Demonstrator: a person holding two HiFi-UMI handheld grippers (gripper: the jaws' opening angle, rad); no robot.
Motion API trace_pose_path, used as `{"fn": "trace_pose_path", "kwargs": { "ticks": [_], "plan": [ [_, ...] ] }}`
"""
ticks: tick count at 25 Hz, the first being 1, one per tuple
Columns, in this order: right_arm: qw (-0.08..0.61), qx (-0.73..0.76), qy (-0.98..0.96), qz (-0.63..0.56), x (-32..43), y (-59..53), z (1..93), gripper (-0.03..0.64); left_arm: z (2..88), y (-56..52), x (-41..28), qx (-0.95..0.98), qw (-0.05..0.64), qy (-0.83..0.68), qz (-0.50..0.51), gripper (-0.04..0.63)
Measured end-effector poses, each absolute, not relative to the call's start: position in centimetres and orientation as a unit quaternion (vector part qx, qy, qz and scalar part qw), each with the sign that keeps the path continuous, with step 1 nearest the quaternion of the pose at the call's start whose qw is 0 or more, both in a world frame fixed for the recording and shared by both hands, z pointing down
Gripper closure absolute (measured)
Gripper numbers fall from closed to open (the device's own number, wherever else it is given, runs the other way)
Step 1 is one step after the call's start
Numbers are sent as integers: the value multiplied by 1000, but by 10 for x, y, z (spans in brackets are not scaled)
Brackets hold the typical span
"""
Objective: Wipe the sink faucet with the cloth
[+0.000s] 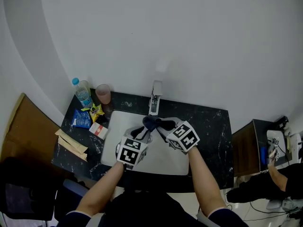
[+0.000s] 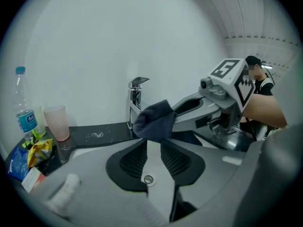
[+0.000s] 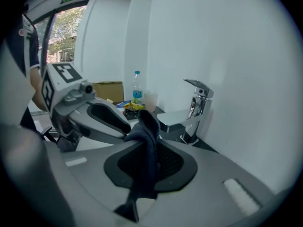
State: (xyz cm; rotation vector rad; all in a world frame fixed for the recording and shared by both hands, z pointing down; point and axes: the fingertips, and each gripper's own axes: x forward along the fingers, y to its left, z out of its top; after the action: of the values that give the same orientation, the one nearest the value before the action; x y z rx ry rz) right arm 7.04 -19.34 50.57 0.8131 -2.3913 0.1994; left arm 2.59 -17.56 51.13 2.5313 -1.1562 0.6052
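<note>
Head view: speckled black stone tabletop (image 1: 213, 126); white rectangular sink (image 1: 161, 163); angular chrome faucet (image 1: 155, 98); soft, crumpled dark-blue cloth (image 1: 152, 123) before the spout, pinched between right gripper (image 1: 164, 127) fingers; left gripper (image 1: 145, 134) fingers spread, tips at cloth.

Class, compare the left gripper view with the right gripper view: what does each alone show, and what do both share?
Only the left gripper view shows the sink drain, between the left tongs. Only the right gripper view shows a window with greenery. Both show the faucet, water bottle, pink cup, and the dark cloth gripped by the right tongs.
</note>
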Motion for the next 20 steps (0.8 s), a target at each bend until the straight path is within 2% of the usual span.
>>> {"fn": "trace_pose_path", "kwargs": {
  "ticks": [4, 15, 20],
  "plan": [
    [253, 297, -918, 65, 68, -194, 478, 561, 512, -177, 20, 870, 159, -417, 207, 503],
    [272, 320, -898, 131, 72, -207, 533, 561, 510, -177, 15, 844, 163, -474, 191, 506],
    [244, 309, -903, 169, 81, -186, 540, 561, 522, -174, 16, 837, 170, -485, 186, 508]
  ]
}}
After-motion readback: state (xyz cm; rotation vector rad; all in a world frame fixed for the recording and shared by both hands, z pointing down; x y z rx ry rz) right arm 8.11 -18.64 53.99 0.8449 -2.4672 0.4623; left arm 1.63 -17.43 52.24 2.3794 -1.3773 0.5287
